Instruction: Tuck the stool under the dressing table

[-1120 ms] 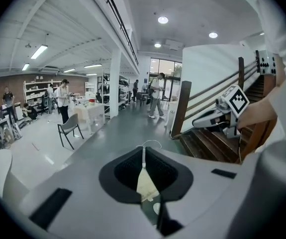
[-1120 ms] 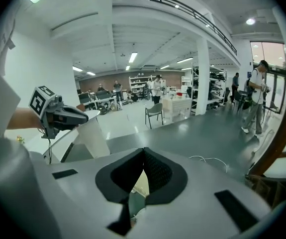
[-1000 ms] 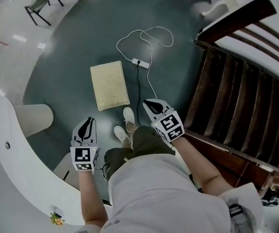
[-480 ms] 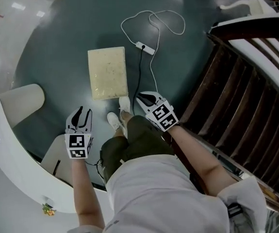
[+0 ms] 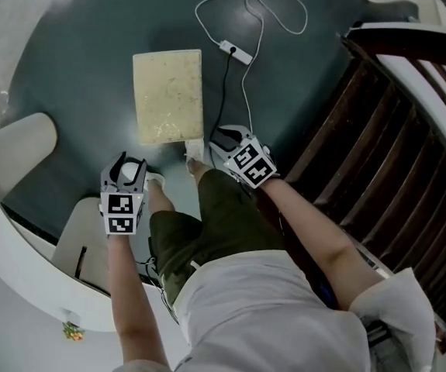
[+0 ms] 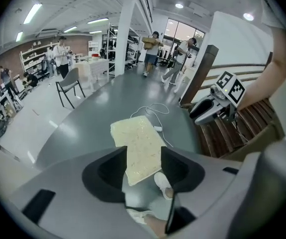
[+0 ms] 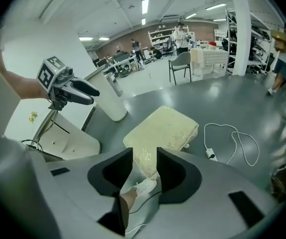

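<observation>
Facing the stool (image 5: 168,95) — long axis near-to-far, just beyond my right gripper (image 5: 221,139); left gripper (image 5: 129,169) sits further off. Both jaws opening, empty — dressing table (image 5: 5,246) lies left.

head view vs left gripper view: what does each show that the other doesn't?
Head view only: the white dressing table at left and the person's shorts. Left gripper view only: a black chair, shelving and people across the room. Both: the cream stool, the white cable and the dark wooden slats.
</observation>
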Action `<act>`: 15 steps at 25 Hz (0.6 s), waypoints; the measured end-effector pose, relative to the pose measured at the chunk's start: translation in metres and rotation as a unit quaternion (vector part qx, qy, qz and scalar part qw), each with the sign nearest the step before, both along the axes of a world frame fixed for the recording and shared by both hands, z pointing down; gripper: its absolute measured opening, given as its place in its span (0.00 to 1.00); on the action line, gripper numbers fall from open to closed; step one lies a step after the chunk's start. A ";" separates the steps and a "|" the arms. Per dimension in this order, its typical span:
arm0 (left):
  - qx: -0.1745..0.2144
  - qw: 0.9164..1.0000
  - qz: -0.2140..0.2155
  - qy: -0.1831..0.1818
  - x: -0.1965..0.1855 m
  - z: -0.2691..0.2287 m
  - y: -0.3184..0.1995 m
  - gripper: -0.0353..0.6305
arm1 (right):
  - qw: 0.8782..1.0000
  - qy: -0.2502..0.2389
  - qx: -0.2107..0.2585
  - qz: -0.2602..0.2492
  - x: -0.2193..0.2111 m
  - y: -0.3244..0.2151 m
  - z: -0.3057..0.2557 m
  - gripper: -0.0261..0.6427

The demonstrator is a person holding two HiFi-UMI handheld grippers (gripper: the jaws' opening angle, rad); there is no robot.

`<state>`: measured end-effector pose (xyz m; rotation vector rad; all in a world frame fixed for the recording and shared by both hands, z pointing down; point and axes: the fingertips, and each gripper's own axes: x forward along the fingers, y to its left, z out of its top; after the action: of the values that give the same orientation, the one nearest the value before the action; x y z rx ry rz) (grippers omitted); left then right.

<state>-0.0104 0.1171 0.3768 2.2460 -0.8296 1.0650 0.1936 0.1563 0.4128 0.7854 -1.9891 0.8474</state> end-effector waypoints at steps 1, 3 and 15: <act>-0.011 1.000 0.006 0.002 0.000 0.011 0.004 0.36 | 1.000 0.004 -0.008 0.001 0.000 0.003 0.010 0.26; -0.031 0.999 0.018 0.007 -0.001 0.032 0.011 0.39 | 1.000 0.011 -0.023 0.003 -0.001 0.009 0.029 0.28; -0.076 0.992 0.096 0.006 -0.020 0.153 0.022 0.51 | 0.997 0.061 -0.054 0.011 -0.022 0.029 0.133 0.39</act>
<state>-0.0305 0.1393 0.5297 2.2339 -0.5158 1.1591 0.1717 0.1857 0.5463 0.7796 -1.8144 0.8921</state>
